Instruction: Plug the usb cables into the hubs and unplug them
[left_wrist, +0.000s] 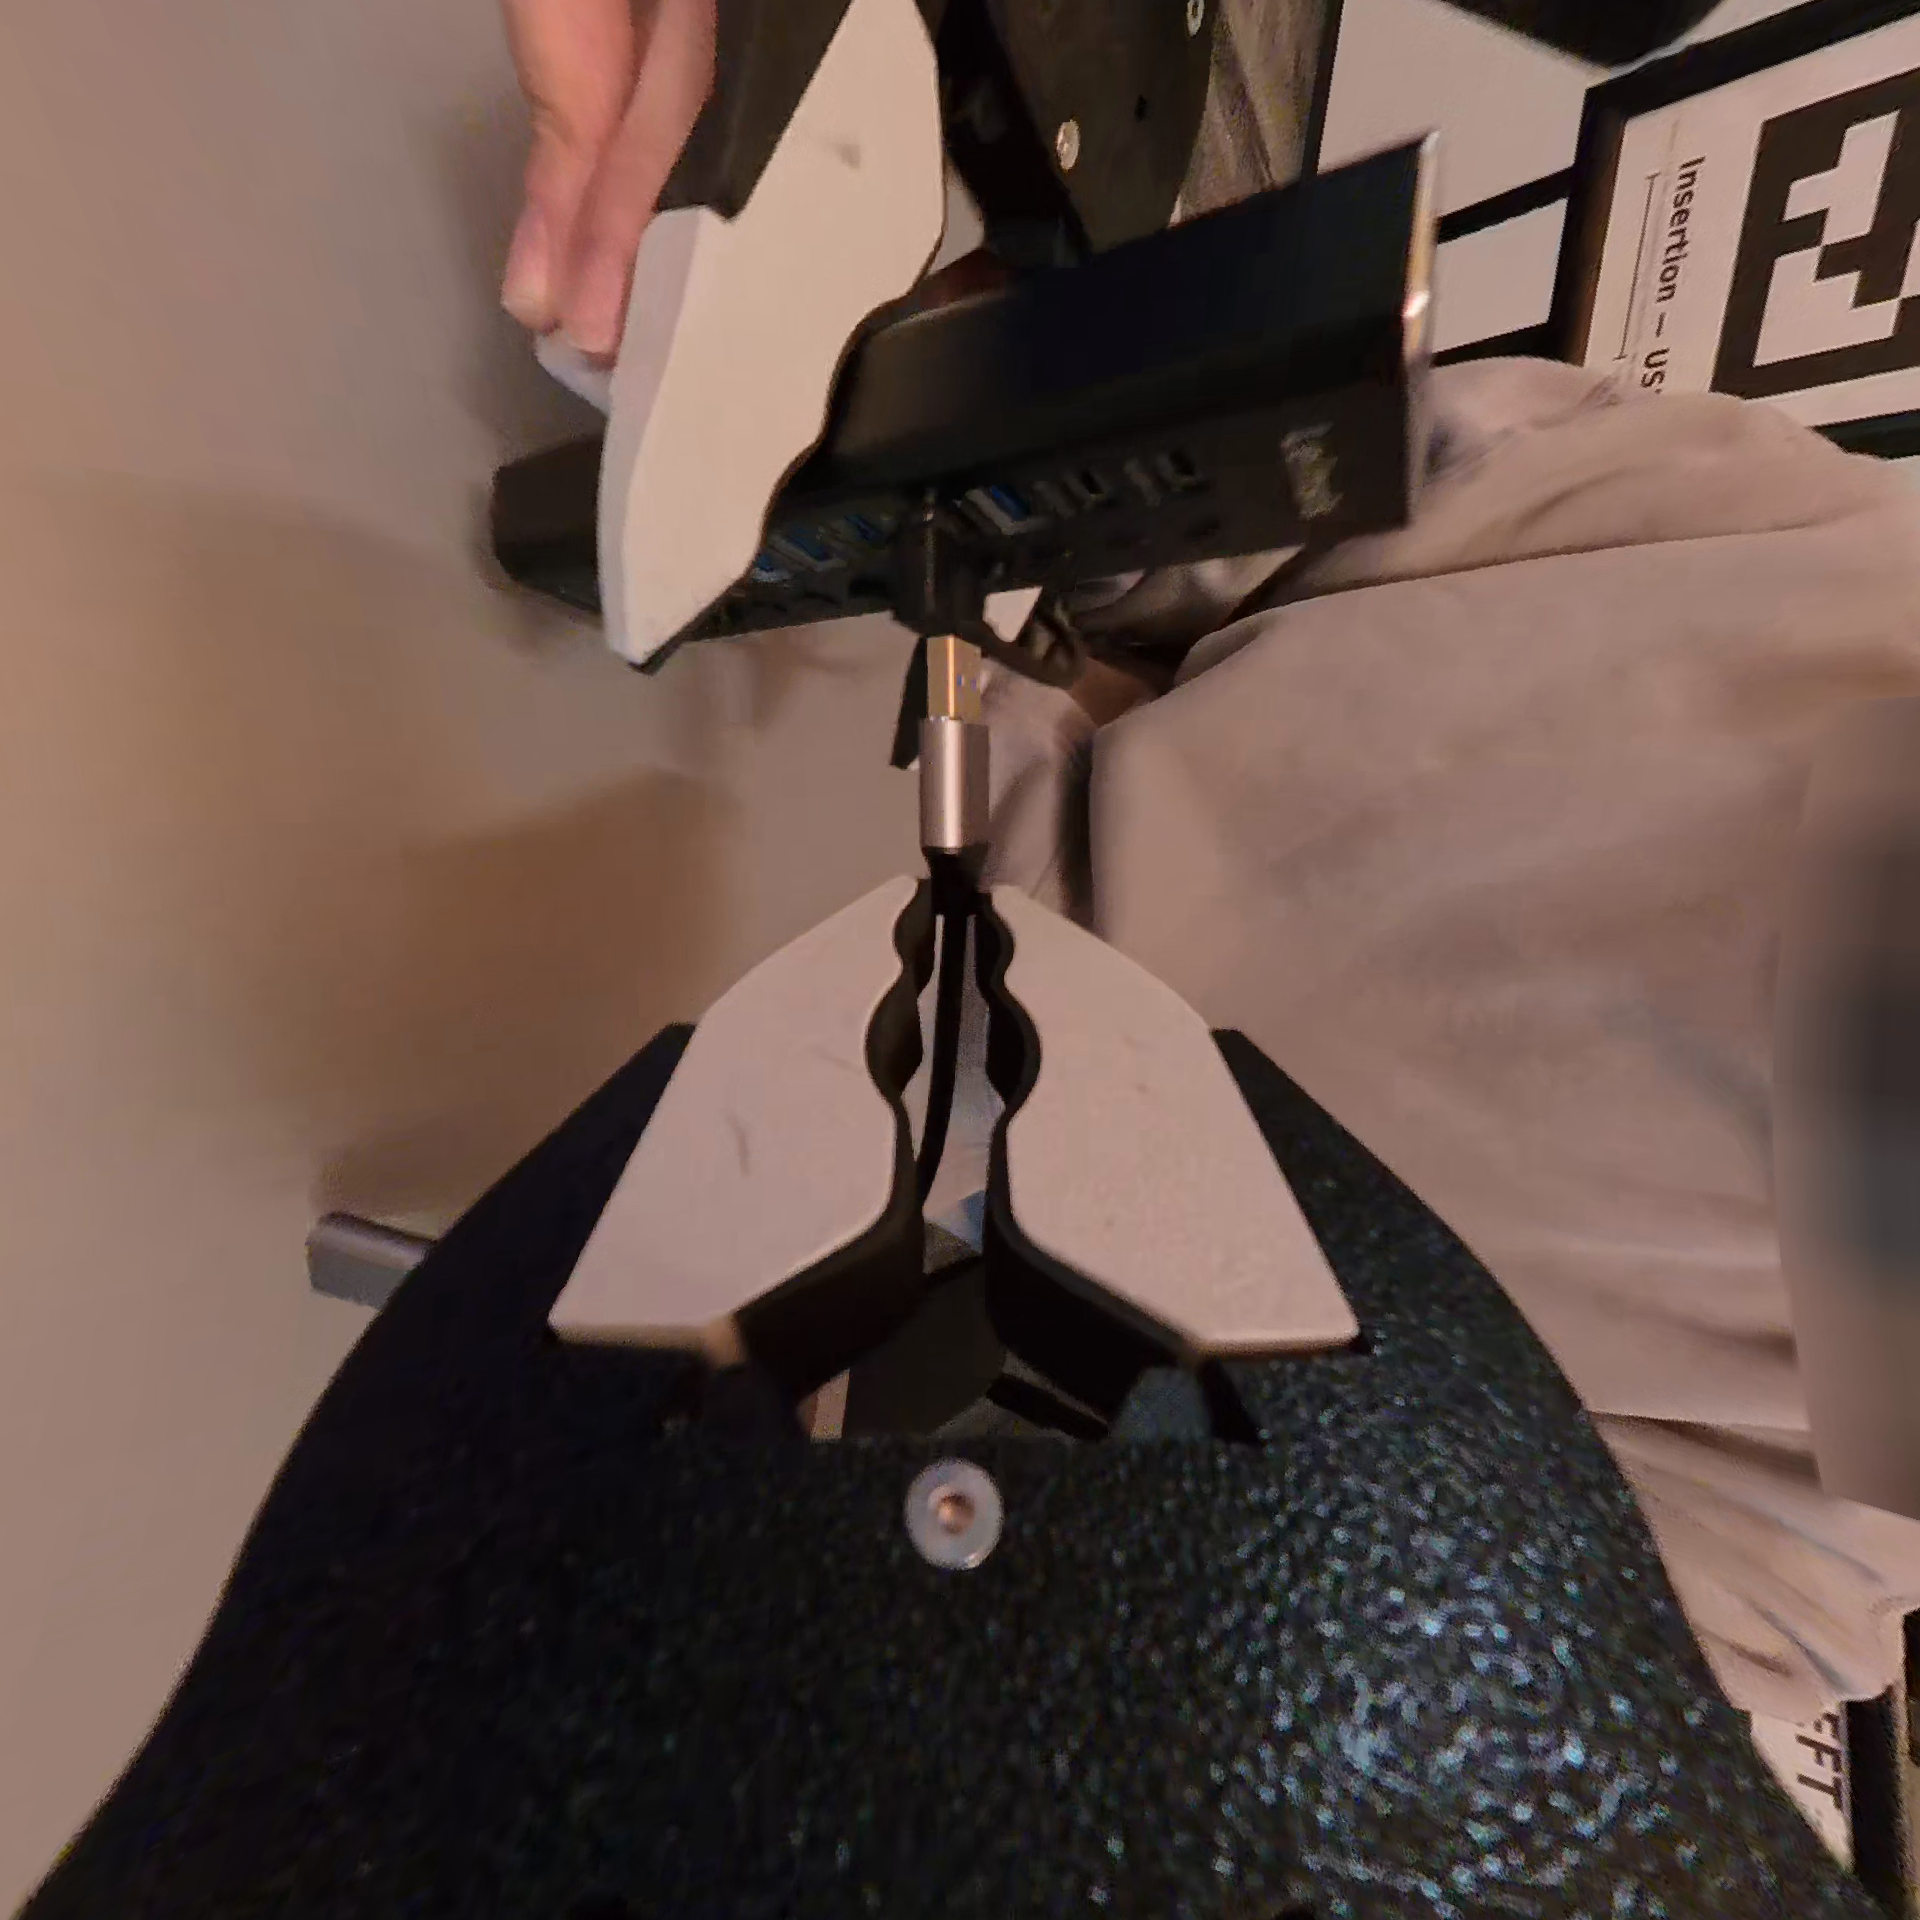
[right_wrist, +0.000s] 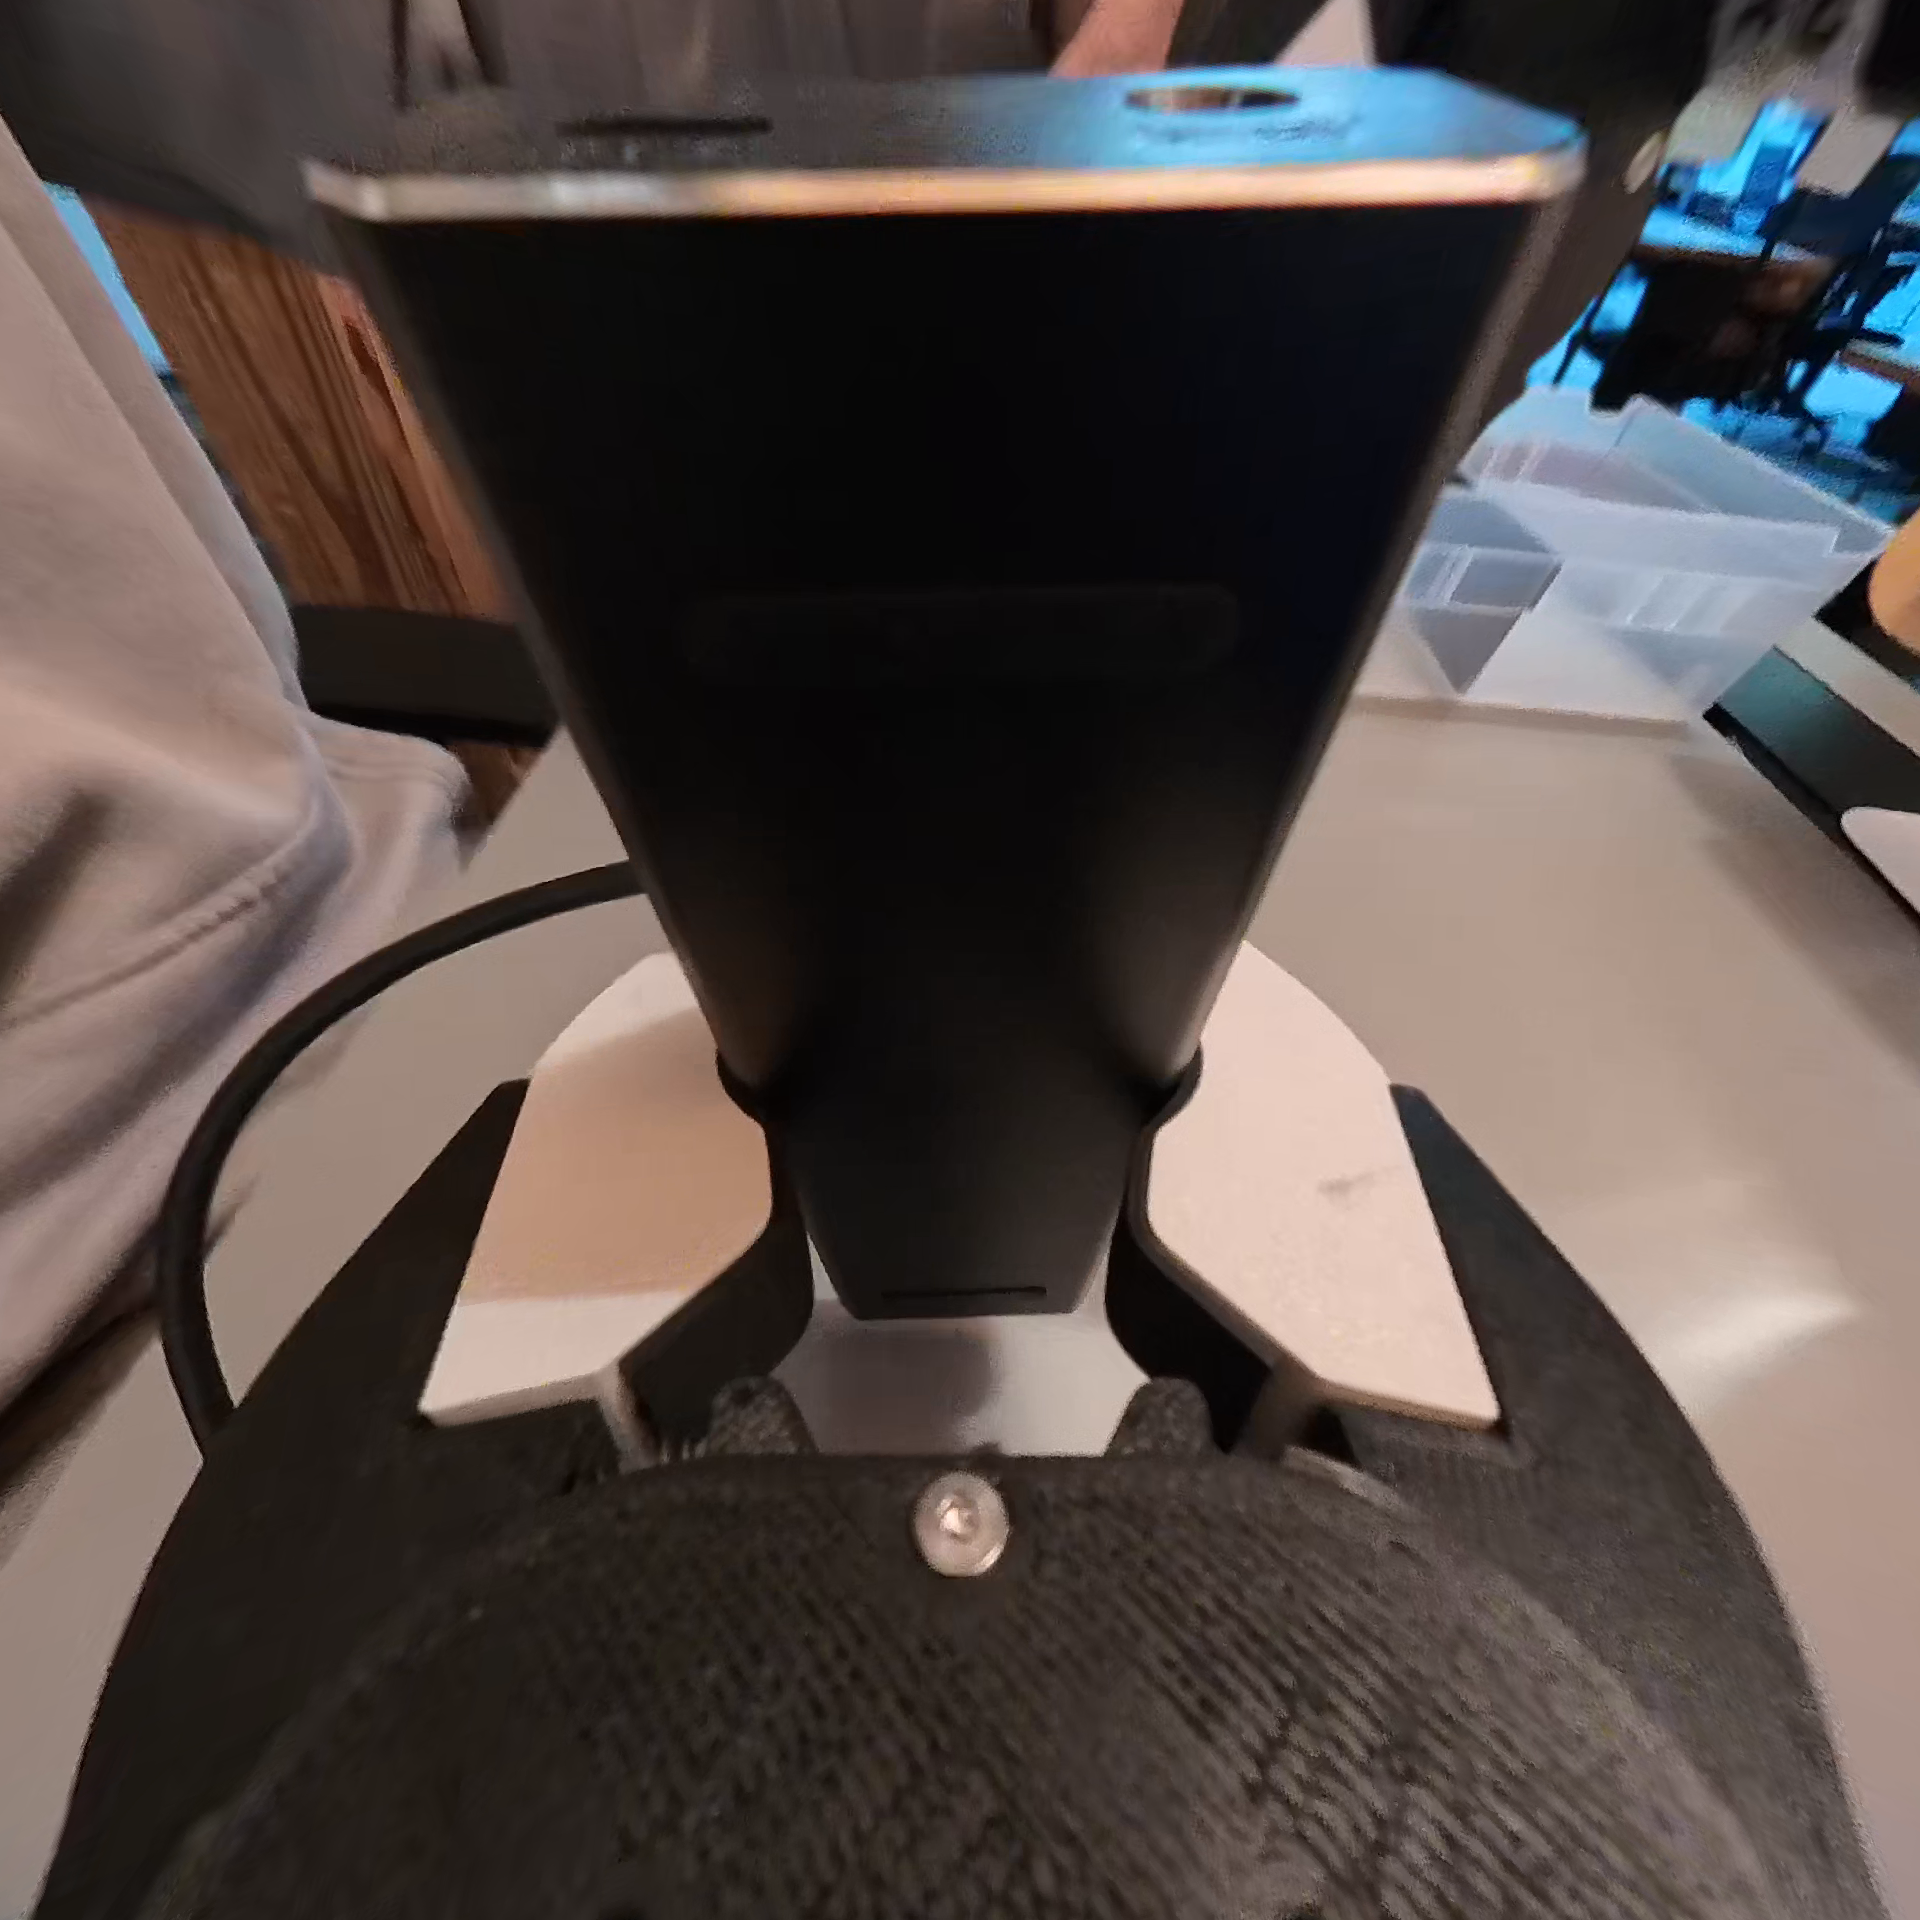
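In the left wrist view my left gripper (left_wrist: 954, 894) is shut on a black USB cable (left_wrist: 940, 997) just behind its silver plug (left_wrist: 951, 769). The plug's metal tip (left_wrist: 954, 681) points at the port row of a black hub (left_wrist: 1122, 416) and sits just short of it. The right gripper's grey fingers (left_wrist: 769, 343) clamp that hub from above, held up by a hand (left_wrist: 582, 156). In the right wrist view my right gripper (right_wrist: 961, 1081) is shut on the black hub (right_wrist: 956, 571), which fills the middle of the view and stands away from the camera.
A grey sleeve (left_wrist: 1403, 831) lies right of the plug. A black-and-white marker board (left_wrist: 1766, 239) is at the top right. In the right wrist view a black cable (right_wrist: 312, 997) loops at left, clear plastic bins (right_wrist: 1621, 540) sit on the pale table (right_wrist: 1507, 935), and a wooden panel (right_wrist: 291, 416) stands behind.
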